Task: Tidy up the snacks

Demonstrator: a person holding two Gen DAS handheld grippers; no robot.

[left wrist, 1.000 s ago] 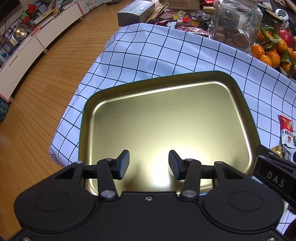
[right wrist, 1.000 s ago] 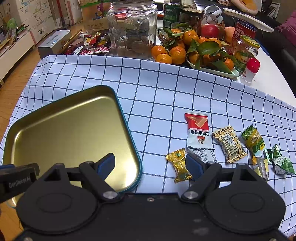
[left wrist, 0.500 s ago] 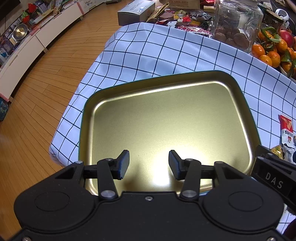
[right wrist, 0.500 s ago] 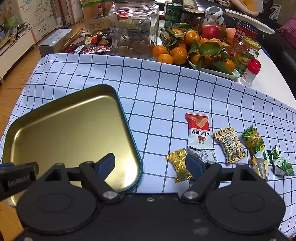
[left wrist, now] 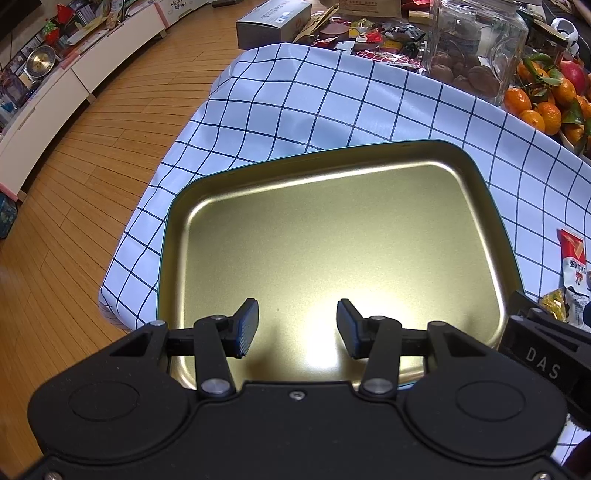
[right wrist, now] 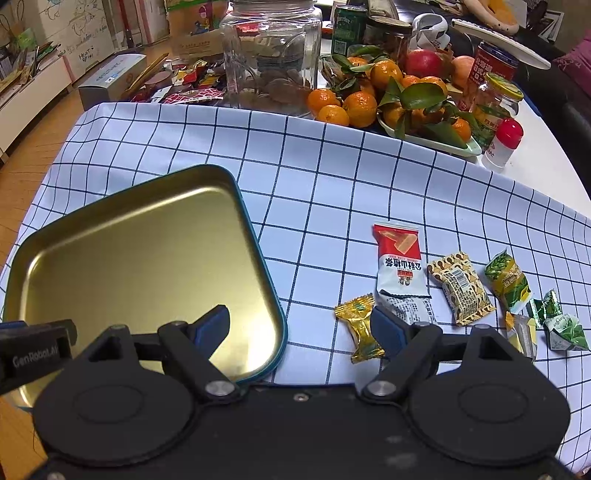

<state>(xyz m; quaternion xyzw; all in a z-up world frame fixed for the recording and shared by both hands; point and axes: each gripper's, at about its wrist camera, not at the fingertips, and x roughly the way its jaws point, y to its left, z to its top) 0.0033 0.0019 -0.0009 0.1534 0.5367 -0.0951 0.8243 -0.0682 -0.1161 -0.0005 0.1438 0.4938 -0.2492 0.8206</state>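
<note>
A gold tin tray point(left wrist: 476, 177) point(right wrist: 255, 236) with a teal rim lies empty on the checked cloth. My left gripper point(left wrist: 297, 328) hovers open over its near edge, holding nothing. My right gripper point(right wrist: 301, 326) stands wide open above the tray's right corner. Its right finger is close to a gold-wrapped candy point(right wrist: 362, 325). To the right lie a red-and-white wafer pack point(right wrist: 400, 269) point(left wrist: 574, 266), a brown patterned packet point(right wrist: 460, 288), a green packet point(right wrist: 508, 277) and small green candies point(right wrist: 557, 321).
At the back stand a glass jar point(right wrist: 273, 55) point(left wrist: 476, 48), a dish of mandarins point(right wrist: 391, 99), cans, jars and a red-capped bottle point(right wrist: 504, 142). Loose wrappers and a grey box point(left wrist: 273, 22) sit behind the cloth. The table edge and wooden floor point(left wrist: 74, 166) lie left.
Both views have shifted only slightly; the grippers stay open and the snacks and tray have not moved.
</note>
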